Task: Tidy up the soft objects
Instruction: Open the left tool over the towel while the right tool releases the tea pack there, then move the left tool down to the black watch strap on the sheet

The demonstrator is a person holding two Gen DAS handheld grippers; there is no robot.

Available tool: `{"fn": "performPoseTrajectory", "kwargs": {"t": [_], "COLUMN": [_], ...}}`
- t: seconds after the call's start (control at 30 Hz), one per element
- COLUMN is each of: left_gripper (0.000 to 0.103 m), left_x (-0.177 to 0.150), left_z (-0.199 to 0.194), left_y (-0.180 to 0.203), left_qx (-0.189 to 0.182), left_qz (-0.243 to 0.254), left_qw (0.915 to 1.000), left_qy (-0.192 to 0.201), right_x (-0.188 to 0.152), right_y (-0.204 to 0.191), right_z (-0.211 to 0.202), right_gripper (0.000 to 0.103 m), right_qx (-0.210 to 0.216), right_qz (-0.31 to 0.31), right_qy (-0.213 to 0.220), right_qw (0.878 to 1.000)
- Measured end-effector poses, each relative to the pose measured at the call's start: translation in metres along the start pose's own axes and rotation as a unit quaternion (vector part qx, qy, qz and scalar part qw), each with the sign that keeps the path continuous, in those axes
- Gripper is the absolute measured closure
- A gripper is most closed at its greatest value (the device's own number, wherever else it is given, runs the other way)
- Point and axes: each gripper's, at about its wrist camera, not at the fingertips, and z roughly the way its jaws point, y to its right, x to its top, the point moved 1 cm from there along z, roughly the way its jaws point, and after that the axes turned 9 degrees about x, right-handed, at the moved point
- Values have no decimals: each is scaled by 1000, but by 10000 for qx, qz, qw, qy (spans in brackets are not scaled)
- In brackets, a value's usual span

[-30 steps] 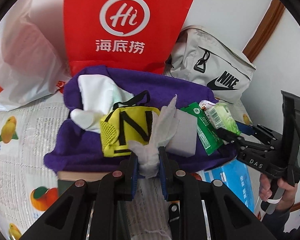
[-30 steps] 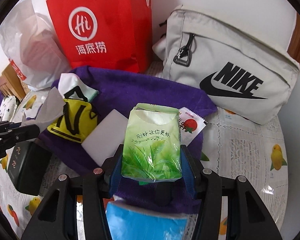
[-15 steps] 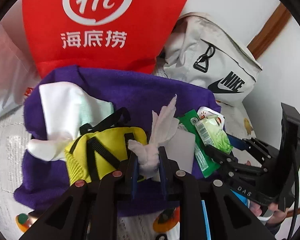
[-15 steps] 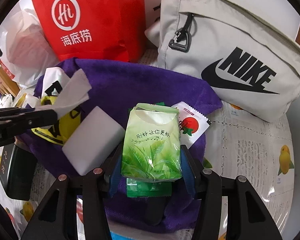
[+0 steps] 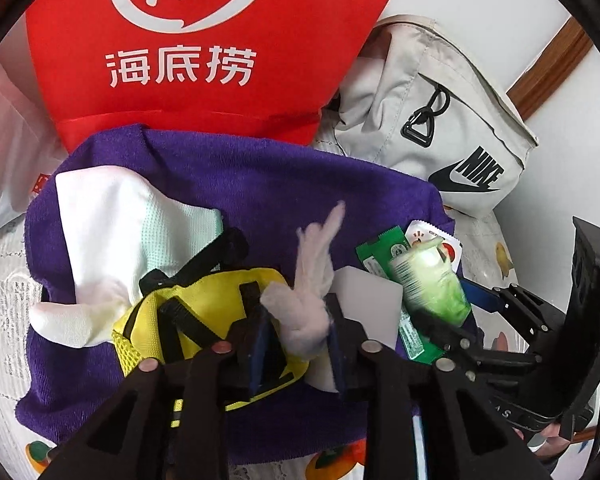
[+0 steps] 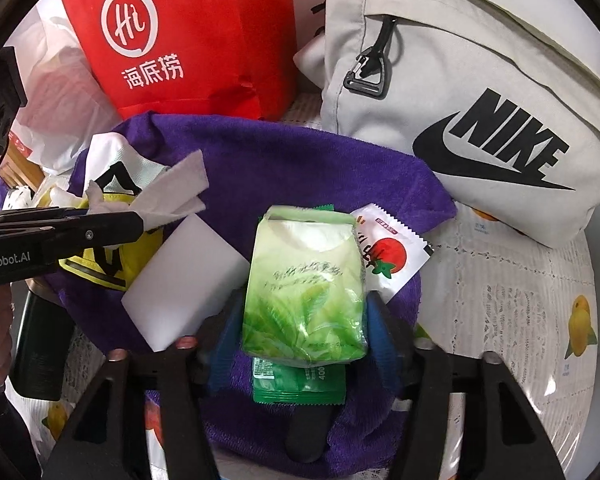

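Jaws on both grippers have just been opening. The left gripper (image 5: pixel 296 338) stands slack around the crumpled tissue (image 5: pixel 308 300), the right gripper (image 6: pixel 300 336) around the green tissue pack (image 6: pixel 306 284); both items now sit low over the purple towel (image 6: pixel 300 160), probably released. Only the right view shows the green sachet (image 6: pixel 300 384) beneath the pack.

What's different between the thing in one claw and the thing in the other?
The left claw has a crumpled white tissue between its jaws; the right claw brackets a sealed green tissue pack. The tissue is loose, plain and narrow; the pack is boxy, printed and wider. Both claws' jaws have just been opening. Both things hang over the purple towel.
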Motion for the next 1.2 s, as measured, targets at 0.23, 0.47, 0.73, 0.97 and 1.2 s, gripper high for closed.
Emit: {"fn": "performPoseTrajectory", "kwargs": {"t": [0.23, 0.47, 0.73, 0.97, 1.2], "left_gripper": [58, 57, 58, 58, 58], "left_x": [-4, -21, -68, -112, -157], "left_z": [-22, -56, -84, -104, -106], "left_y": [0, -4, 10, 22, 31], "left_qx": [119, 221, 374, 493, 554], "left_qz": [49, 39, 328, 485, 622], "left_qw": [9998, 9992, 9982, 9969, 9960], "left_qy": [157, 316, 338, 383, 312], "right_x": [-5, -20, -58, -95, -133], "right_y": [-12, -27, -43, -50, -54], "right_z": [-20, -56, -104, -132, -156], "right_gripper": [30, 30, 30, 30, 30], "right_qx": [-58, -72, 14, 49, 50], "right_qz": [-76, -85, 82, 228, 377], "right_qy": [179, 403, 765, 878, 966], "right_qw": [9998, 9991, 9970, 9959, 9946]}}
